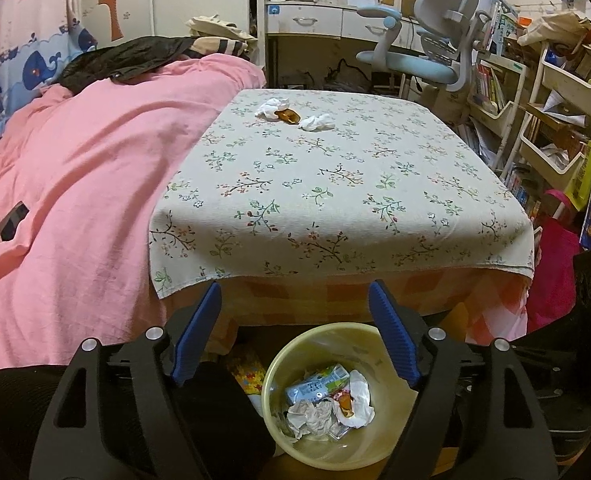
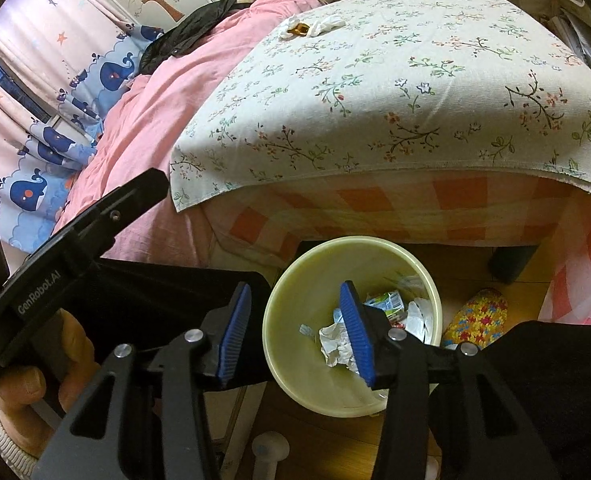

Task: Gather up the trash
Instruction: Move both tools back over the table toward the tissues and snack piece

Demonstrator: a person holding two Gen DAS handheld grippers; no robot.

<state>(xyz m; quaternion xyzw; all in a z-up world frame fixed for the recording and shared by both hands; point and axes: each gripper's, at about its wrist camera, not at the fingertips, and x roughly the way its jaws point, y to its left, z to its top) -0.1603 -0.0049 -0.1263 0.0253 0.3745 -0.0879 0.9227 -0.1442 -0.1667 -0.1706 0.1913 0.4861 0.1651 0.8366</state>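
A pale yellow bin point(image 1: 295, 356) stands on the floor below the table's near edge, with crumpled paper point(image 1: 309, 416), a green carton point(image 1: 319, 384) and wrappers inside; it also shows in the right wrist view point(image 2: 295, 320). On the floral tablecloth point(image 1: 335, 184), at the far side, lie two white tissue wads point(image 1: 272, 108) point(image 1: 317, 122) with a brown wrapper point(image 1: 288, 115) between them; they show in the right wrist view point(image 2: 309, 26). My left gripper point(image 1: 295, 300) is open and empty above the bin. My right gripper point(image 2: 295, 300) is open and empty over the bin.
A pink bedspread point(image 1: 75, 168) lies left of the table. A blue-grey desk chair point(image 1: 427, 52) and cluttered shelves point(image 1: 555, 112) stand at the back right. A colourful slipper point(image 2: 475, 320) lies on the floor right of the bin. The left gripper's black body point(image 2: 75, 240) is at left.
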